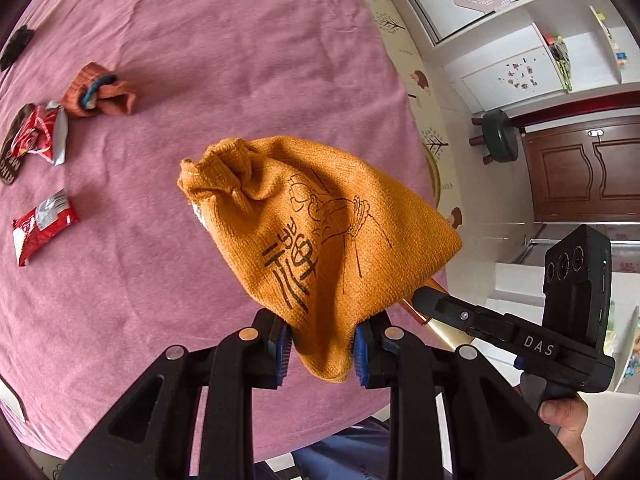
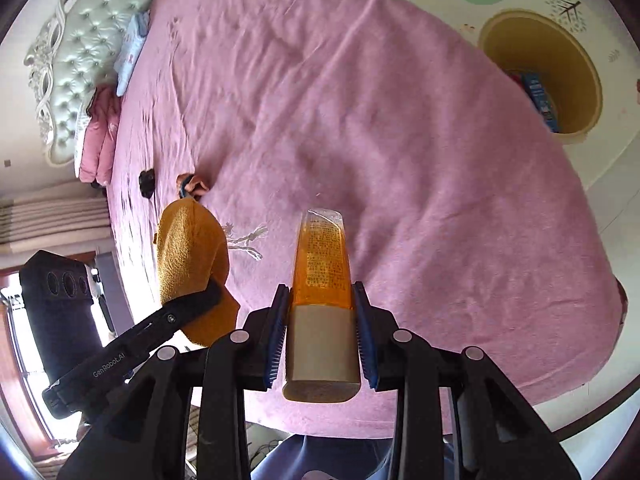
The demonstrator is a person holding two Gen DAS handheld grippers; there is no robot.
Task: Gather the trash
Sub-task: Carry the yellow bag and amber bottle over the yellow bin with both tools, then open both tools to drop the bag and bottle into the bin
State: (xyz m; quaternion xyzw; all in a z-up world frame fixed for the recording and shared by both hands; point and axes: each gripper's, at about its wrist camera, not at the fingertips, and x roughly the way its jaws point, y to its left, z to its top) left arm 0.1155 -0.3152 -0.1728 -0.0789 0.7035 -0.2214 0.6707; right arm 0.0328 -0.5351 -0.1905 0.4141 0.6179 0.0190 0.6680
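My left gripper (image 1: 322,346) is shut on the corner of an orange drawstring pouch (image 1: 320,224) with black print, held above the pink bedspread (image 1: 200,40). The same pouch (image 2: 188,256) shows at the left of the right wrist view, its white cord trailing on the bed. My right gripper (image 2: 322,340) is shut on an orange tube with a gold cap (image 2: 322,280), cap end toward the camera. Two red snack wrappers (image 1: 42,224) (image 1: 40,132) lie on the bed at far left. A yellow bin (image 2: 540,76) stands on the floor beyond the bed.
An orange sock with a blue band (image 1: 98,90) and a dark item (image 1: 16,44) lie on the bed near the wrappers. A tufted headboard (image 2: 76,52) and pink pillows (image 2: 100,140) are at the bed's far end. A stool (image 1: 498,136) and brown door (image 1: 580,172) stand beyond.
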